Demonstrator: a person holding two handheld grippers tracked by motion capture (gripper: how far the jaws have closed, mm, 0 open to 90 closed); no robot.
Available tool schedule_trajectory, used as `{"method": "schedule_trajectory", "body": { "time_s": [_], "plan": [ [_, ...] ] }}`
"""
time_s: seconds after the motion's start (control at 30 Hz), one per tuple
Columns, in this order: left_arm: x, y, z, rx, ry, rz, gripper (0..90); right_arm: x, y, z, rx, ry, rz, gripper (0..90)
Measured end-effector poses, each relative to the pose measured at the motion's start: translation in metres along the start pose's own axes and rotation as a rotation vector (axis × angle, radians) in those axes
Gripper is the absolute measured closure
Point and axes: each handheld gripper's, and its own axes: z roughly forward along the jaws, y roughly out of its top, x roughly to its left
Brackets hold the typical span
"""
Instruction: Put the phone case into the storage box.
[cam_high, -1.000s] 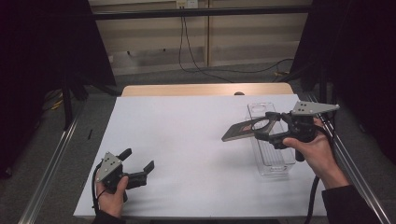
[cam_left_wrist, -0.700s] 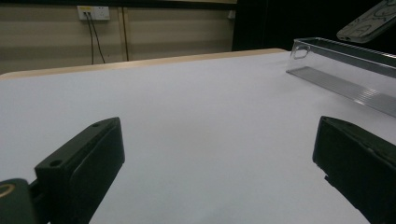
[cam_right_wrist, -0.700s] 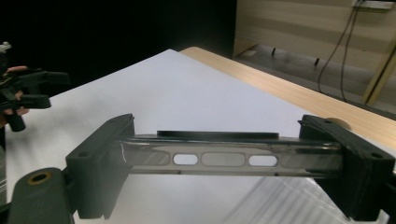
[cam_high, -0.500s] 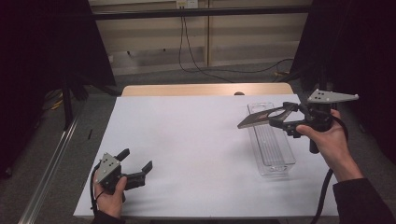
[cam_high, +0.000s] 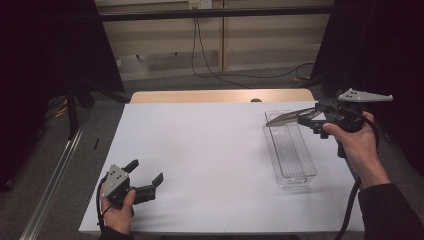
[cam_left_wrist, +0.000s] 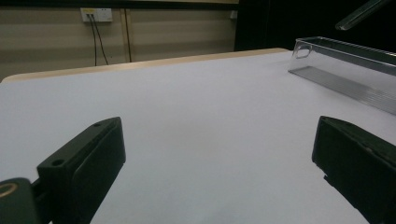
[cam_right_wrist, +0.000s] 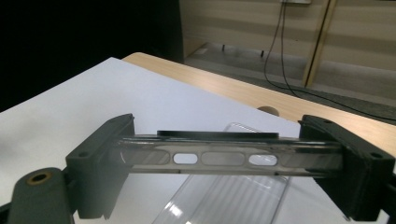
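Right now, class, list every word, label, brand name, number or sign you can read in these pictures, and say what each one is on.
None: nothing readable on the clear lid, clear tray, white table, left gripper or right gripper.
The wall socket carries no legible marking; it is too small to tell.

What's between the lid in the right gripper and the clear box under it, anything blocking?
Nothing visible. The right gripper is shut on the clear lid, held in the air above the far end of the clear box. The box looks empty, and only bare white table lies around it. The left gripper rests open, far off.
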Motion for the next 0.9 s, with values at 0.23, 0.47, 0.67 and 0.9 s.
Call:
{"method": "schedule_trajectory", "body": {
  "time_s": [0.23,0.47,0.67,0.9],
  "plan": [
    [0.001,0.000,0.000,0.001,0.002,0.005,2.7,-0.009,-0.001,0.004,0.002,-0.054,0.017,12.0],
    [0.000,0.000,0.000,-0.003,-0.012,0.004,2.6,-0.011,-0.007,0.011,0.009,-0.091,0.020,12.0],
    [0.000,0.000,0.001,0.001,-0.011,0.007,2.4,-0.014,-0.019,0.016,0.021,-0.117,0.034,12.0],
    [0.000,0.000,0.001,0.006,-0.012,0.013,2.5,-0.016,-0.028,0.025,0.041,-0.144,0.032,12.0]
  ]
}}
